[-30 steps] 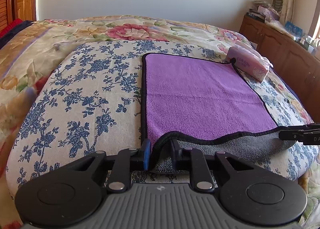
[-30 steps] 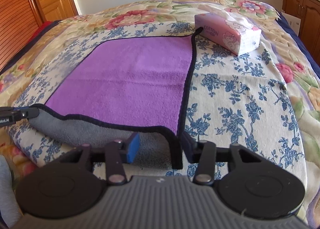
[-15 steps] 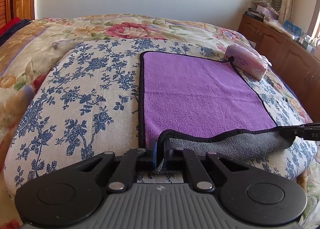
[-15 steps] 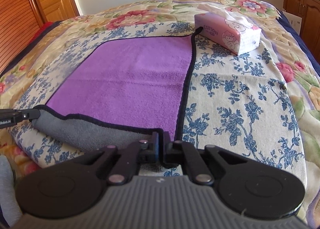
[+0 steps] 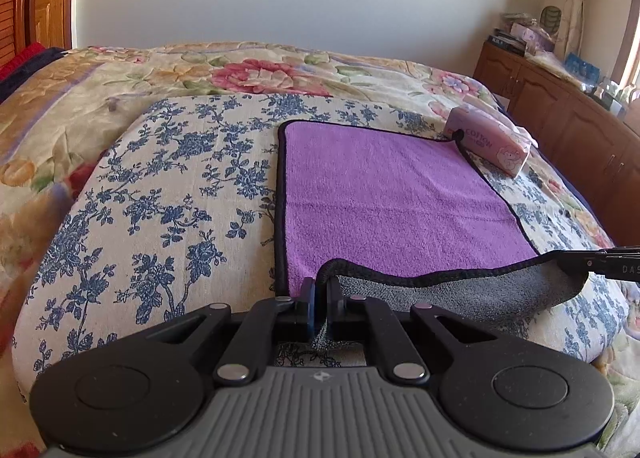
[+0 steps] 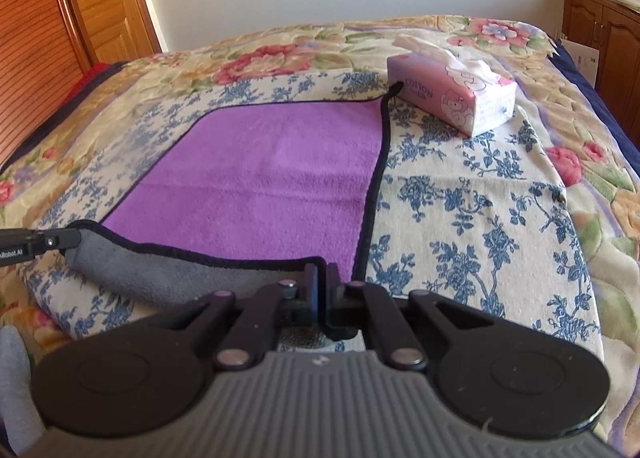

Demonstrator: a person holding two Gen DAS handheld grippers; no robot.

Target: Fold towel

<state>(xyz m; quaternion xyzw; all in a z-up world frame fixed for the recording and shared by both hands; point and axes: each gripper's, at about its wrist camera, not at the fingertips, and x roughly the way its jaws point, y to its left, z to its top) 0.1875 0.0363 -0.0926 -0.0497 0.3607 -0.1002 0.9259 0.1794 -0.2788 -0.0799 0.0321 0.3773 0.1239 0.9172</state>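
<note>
A purple towel (image 5: 392, 194) (image 6: 272, 178) with black piping and a grey underside lies spread on a blue-flowered cover on the bed. Its near edge is turned up, showing the grey side. My left gripper (image 5: 321, 286) is shut on the near left corner of the towel. My right gripper (image 6: 322, 272) is shut on the near right corner. Each gripper's tip shows in the other's view: the right one (image 5: 600, 264) at the right edge, the left one (image 6: 40, 242) at the left edge.
A pink tissue box (image 5: 490, 146) (image 6: 452, 96) sits at the towel's far right corner, touching its hanging loop. A wooden cabinet (image 5: 560, 114) with clutter on top runs along the bed's right side. A wooden door (image 6: 100, 6) stands at the far left.
Both grippers closed from open onto the towel's near corners. The near edge now stands slightly higher, showing more grey underside.
</note>
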